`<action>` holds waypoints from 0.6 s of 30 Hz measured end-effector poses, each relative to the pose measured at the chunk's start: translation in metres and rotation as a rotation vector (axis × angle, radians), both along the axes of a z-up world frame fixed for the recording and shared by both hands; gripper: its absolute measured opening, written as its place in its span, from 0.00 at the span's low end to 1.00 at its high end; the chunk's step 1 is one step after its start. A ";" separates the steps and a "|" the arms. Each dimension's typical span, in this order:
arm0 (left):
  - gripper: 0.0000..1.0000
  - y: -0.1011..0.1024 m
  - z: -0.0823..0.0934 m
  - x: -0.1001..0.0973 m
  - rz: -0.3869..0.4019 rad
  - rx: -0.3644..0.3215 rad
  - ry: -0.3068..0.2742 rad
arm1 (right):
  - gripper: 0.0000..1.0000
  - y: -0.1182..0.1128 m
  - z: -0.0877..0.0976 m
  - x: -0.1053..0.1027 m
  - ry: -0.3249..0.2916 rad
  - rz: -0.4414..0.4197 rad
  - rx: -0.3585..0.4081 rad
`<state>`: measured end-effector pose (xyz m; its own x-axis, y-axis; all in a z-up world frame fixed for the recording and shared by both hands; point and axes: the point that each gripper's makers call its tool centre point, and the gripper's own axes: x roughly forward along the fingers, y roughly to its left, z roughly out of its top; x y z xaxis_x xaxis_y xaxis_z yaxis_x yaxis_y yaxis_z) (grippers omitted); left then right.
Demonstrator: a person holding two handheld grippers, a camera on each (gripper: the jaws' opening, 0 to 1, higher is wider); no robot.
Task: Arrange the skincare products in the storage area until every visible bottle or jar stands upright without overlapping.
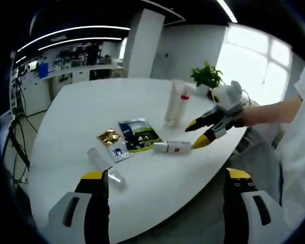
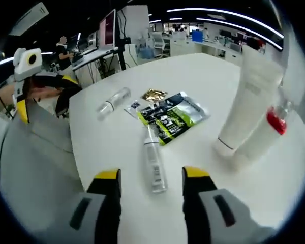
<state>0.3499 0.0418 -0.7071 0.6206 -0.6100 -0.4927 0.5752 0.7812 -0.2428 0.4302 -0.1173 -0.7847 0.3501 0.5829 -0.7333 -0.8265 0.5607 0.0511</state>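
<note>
Right gripper view — right gripper [image 2: 149, 179], jaws parted, is closing on the lying silver bottle [image 2: 154, 161].
Next: clamp, upend it; left gripper [image 1: 165, 179] is waiting released — white tubes [image 2: 250, 96] at two o'clock.

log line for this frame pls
right tool: open, nearing lying bottle | left tool: open, idle | tall tube: upright | clear bottle: lying

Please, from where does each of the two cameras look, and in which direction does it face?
Left gripper view: rides on the left gripper, facing across the white table toward a window; the right gripper and a forearm enter from the right.
Right gripper view: rides on the right gripper, facing a lying bottle; a sleeve shows at left.
Shared: green packet, standing white tube.
</note>
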 end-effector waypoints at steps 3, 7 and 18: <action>0.91 0.001 0.000 0.001 0.007 -0.005 0.000 | 0.47 0.004 -0.010 0.003 0.014 0.032 -0.029; 0.91 0.002 0.002 0.002 0.018 -0.017 -0.006 | 0.44 0.008 -0.018 0.006 0.028 0.051 -0.047; 0.89 0.003 0.004 0.003 0.026 -0.027 -0.008 | 0.32 0.020 -0.034 0.012 0.039 0.092 -0.092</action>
<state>0.3530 0.0448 -0.7033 0.6405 -0.6062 -0.4715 0.5565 0.7894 -0.2591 0.4420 -0.0977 -0.8187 0.2687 0.5411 -0.7969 -0.8729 0.4865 0.0360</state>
